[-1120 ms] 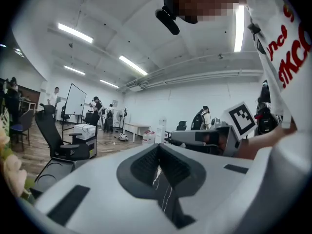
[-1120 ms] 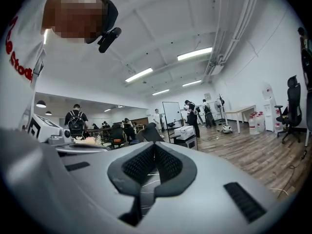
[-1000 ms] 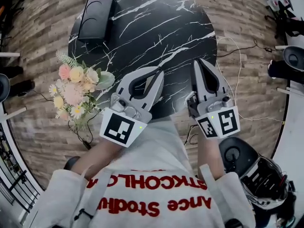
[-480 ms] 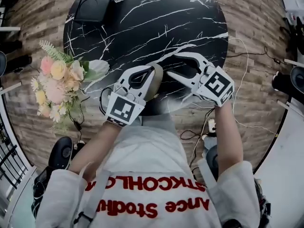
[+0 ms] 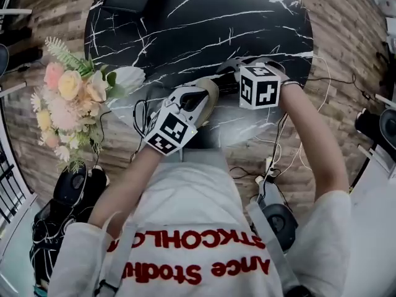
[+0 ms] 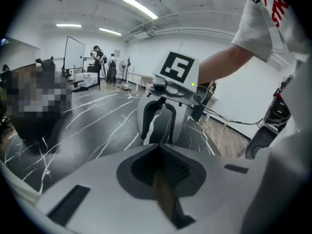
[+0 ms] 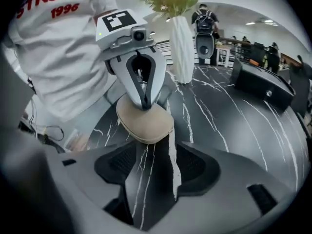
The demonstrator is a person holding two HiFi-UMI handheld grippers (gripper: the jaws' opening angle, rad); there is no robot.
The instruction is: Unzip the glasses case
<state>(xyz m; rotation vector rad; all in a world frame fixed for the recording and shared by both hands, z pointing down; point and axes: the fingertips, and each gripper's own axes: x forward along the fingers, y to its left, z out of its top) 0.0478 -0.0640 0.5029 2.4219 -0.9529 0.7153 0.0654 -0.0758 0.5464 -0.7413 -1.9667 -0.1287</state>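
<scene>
Gripping glasses case (image 7: pixel 145 121), left tongs (image 6: pixel 163 174) should hold firm. Right tongs (image 7: pixel 153 167) opening, empty; find the unseen zipper pull before closing.

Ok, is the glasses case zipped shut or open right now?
Shut, it seems: the glasses case shows its two halves meeting with no gap, clamped in the left tongs. The zipper pull itself cannot be made out.
</scene>
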